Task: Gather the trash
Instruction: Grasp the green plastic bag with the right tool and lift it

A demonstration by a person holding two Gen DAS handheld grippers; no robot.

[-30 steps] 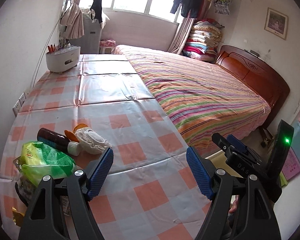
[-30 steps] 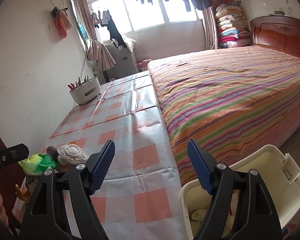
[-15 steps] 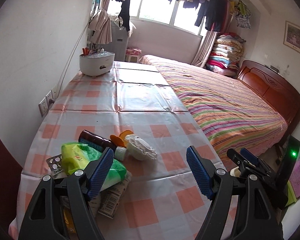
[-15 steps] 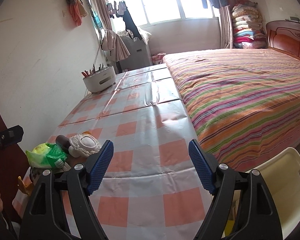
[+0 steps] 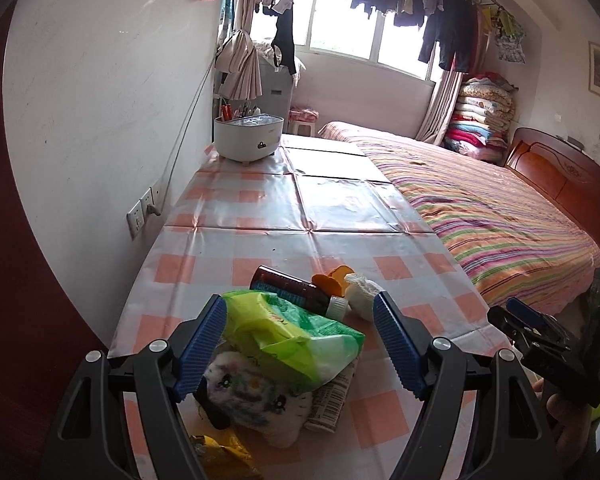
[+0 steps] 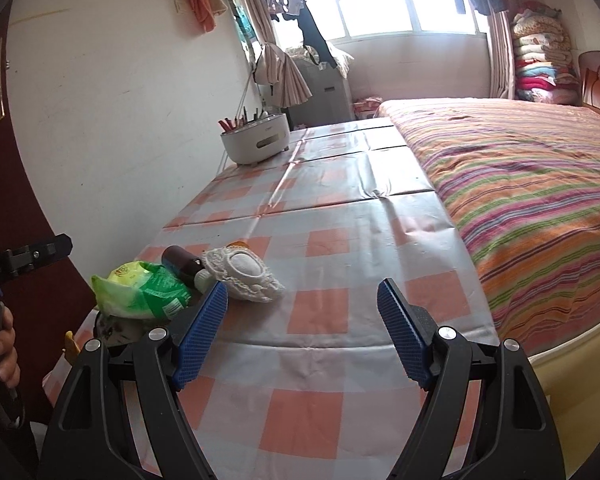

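The left gripper is hanging wide open over a green packet lying between its pads (gripping nothing), atop a trash pile at the near left corner of the checked tablecloth. A brown bottle and a white mask are lying just beyond. The right gripper is hovering equally wide open and empty, with the striped bed lying rightward.

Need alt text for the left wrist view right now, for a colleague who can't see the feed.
The open left gripper hovers over a trash pile on the checkered table, its fingers either side of a green plastic bag. Behind the bag lie a brown bottle, an orange cap and a white mask. A striped bed stands to the right.
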